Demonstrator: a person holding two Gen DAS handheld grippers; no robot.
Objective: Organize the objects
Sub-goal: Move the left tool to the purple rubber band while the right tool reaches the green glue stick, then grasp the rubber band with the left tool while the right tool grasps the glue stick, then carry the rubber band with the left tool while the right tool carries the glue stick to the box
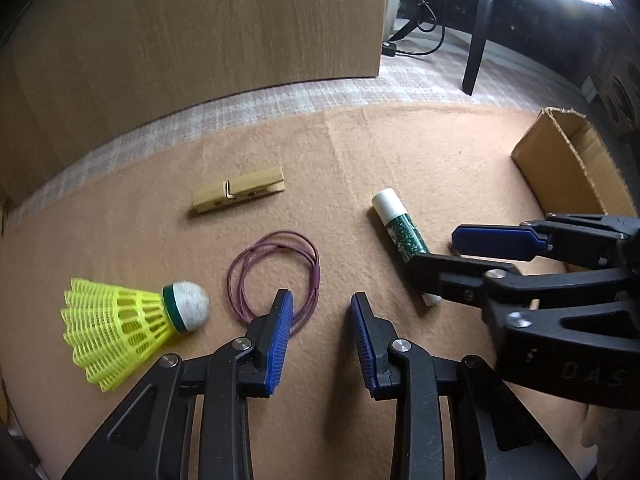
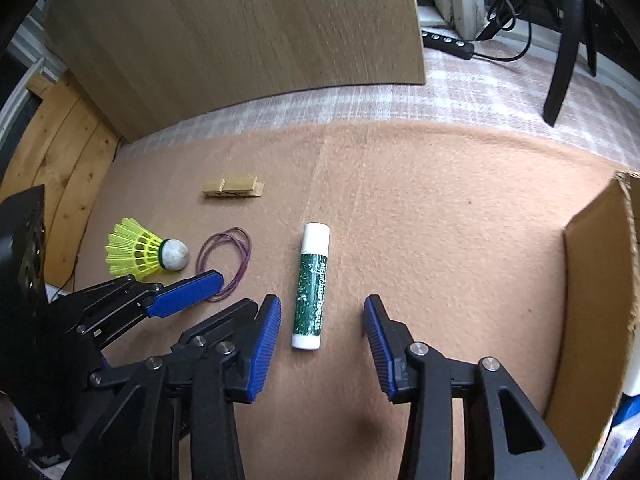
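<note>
On a tan felt mat (image 1: 360, 152) lie a yellow shuttlecock (image 1: 132, 326), a purple hair tie (image 1: 276, 276), a wooden clothespin (image 1: 239, 194) and a green and white lip balm tube (image 1: 398, 230). My left gripper (image 1: 322, 312) is open and empty, its left finger over the hair tie's near edge. My right gripper (image 2: 322, 316) is open and empty, with the lip balm tube (image 2: 313, 286) lying between its fingers, closer to the left one. The right wrist view also shows the shuttlecock (image 2: 146, 256), hair tie (image 2: 226, 258) and clothespin (image 2: 233, 189).
An open cardboard box (image 2: 596, 312) stands at the mat's right edge, also in the left wrist view (image 1: 568, 168). A wooden panel (image 1: 200, 36) rises behind the mat. A black chair leg (image 2: 564, 48) and cables lie at the back right.
</note>
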